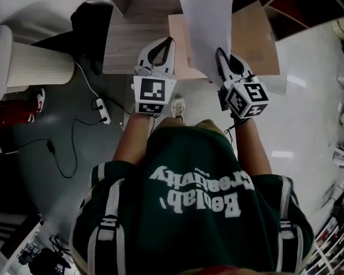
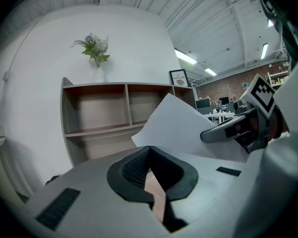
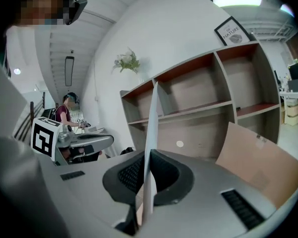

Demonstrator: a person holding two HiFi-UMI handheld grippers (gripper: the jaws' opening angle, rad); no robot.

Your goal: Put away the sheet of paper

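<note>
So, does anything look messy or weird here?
Mostly no. A brown cardboard sheet sits tilted in front of the shelf, not in any compartment. The sheet of paper looks untorn, pinched in the right gripper.

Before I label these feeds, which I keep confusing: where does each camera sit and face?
Head view: on the head, facing steeply down; shirt, left claw, right claw.
Left gripper view: on the left claw, facing the shelf; shut jaws.
Right gripper view: on the right claw, facing the shelf; jaws pinch the paper.
Gripper views share: shelf, paper.
</note>
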